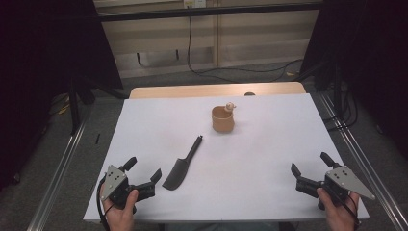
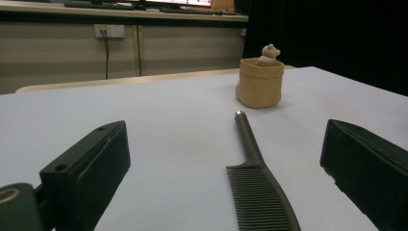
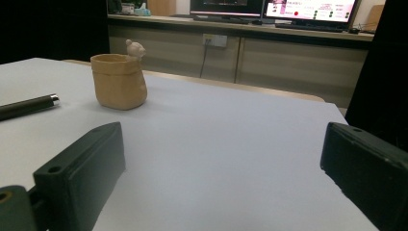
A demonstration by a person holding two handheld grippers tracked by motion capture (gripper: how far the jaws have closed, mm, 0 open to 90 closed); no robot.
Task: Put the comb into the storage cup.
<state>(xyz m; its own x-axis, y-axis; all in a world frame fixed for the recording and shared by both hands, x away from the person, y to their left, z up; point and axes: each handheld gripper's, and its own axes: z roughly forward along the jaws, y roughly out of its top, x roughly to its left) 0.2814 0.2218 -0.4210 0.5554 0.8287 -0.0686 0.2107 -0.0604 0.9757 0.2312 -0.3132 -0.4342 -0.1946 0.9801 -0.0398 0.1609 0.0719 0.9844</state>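
Your left gripper (image 1: pixel 143 174) stands wide beside the comb (image 1: pixel 182 166): light, stiff, flat and likely slippery, so you should pinch its thicker spine near the handle.

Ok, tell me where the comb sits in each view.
High view: comb lies left of centre, by the left gripper.
Left gripper view: bottom centre, handle pointing at the cup.
Right gripper view: just its handle tip, at the left edge.
Shared landmark: the cup.
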